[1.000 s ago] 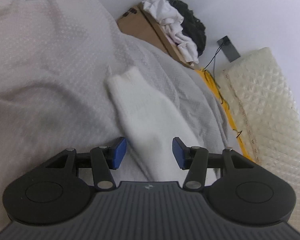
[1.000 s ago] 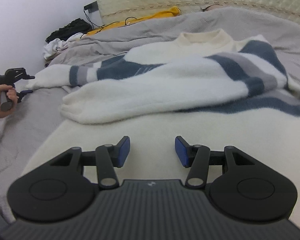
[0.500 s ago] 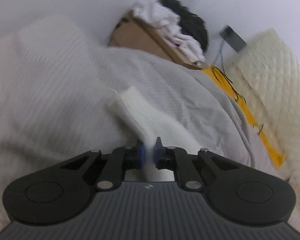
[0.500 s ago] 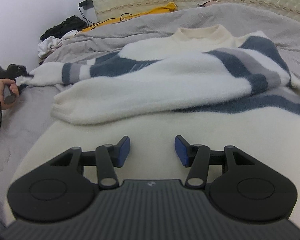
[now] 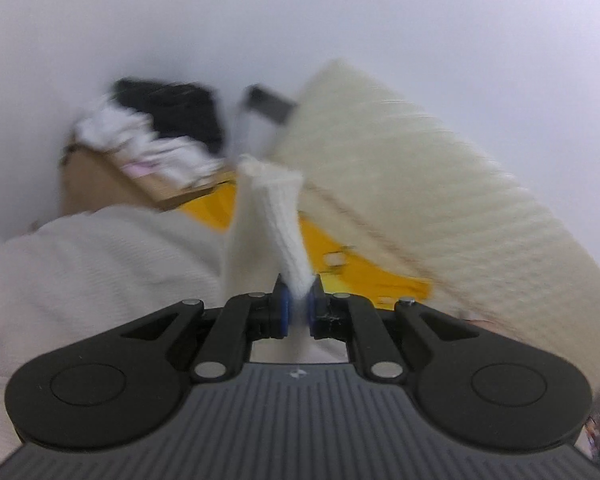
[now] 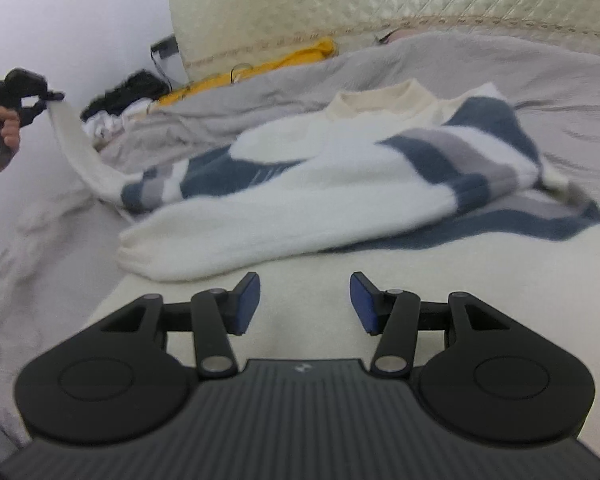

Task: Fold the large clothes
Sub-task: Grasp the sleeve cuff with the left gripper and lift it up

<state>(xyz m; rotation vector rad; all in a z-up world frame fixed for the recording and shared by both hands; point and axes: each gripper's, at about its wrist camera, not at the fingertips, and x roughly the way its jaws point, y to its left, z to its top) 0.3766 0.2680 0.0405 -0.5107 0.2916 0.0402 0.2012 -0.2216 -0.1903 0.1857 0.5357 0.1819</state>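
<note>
Sweater (image 6: 340,184), cream with navy and grey stripes, lies spread across the grey bed (image 6: 500,72); left tool (image 5: 298,310) is clamped on its sleeve cuff (image 5: 272,216), lifted off the bed's left edge; right tool (image 6: 305,302) hovers with jaws apart above the hem.

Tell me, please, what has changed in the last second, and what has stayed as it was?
The left gripper closed on the white sleeve cuff and lifted it off the grey bedcover; the sleeve now hangs up from the sweater. The right gripper stayed open over the sweater's cream lower part, and the other sleeve still lies folded across the body.
</note>
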